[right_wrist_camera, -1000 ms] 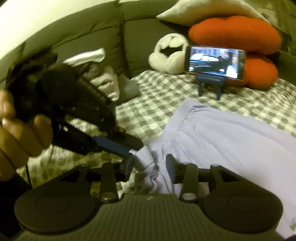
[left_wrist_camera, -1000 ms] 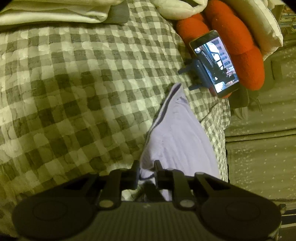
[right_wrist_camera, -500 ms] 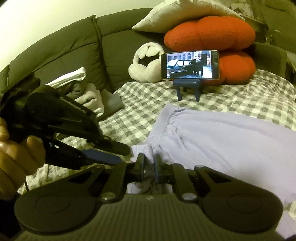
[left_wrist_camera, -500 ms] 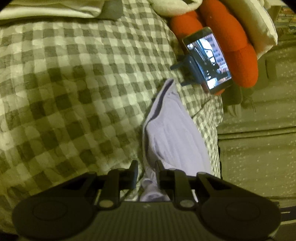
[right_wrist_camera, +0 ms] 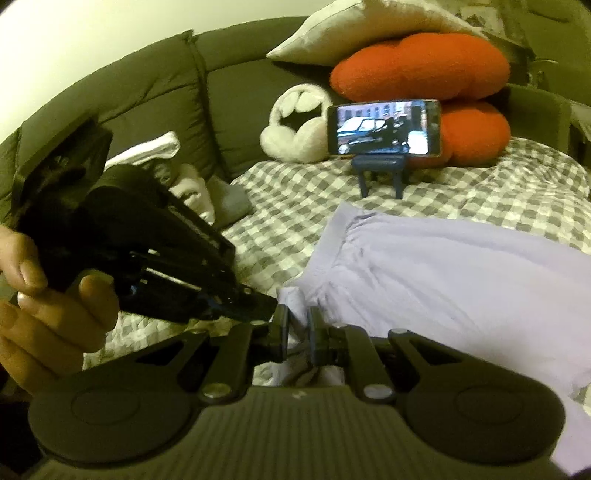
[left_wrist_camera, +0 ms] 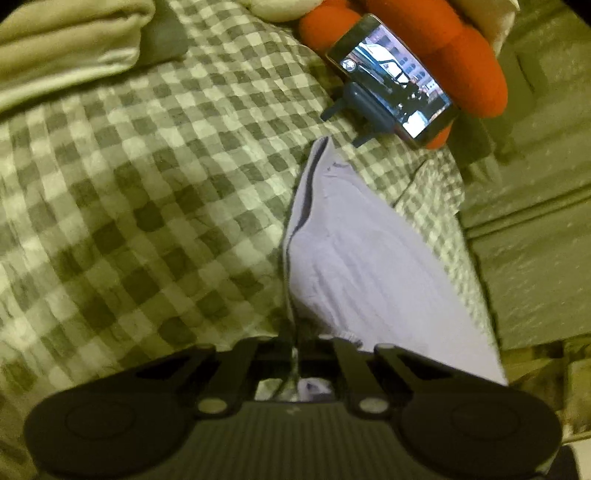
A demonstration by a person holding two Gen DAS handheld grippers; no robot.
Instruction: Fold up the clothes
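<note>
Gripping one lilac garment (right_wrist_camera: 443, 280) edge: left tool (left_wrist_camera: 295, 343) and right tool (right_wrist_camera: 296, 326), both clamped; checkered blanket (left_wrist_camera: 147, 184) beneath.

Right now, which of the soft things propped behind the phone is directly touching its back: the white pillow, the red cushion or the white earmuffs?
The red cushion: the phone leans against it. The white earmuffs sit beside it; the white pillow lies on top.

A checked blanket (right_wrist_camera: 303, 192) covers the sofa seat. On it a phone (right_wrist_camera: 384, 127), screen lit, sits on a small blue stand (right_wrist_camera: 380, 173). Behind are orange cushions (right_wrist_camera: 421, 62), a pale pillow (right_wrist_camera: 362, 26), white earmuffs (right_wrist_camera: 291, 129) and folded clothes (right_wrist_camera: 192, 188).
</note>
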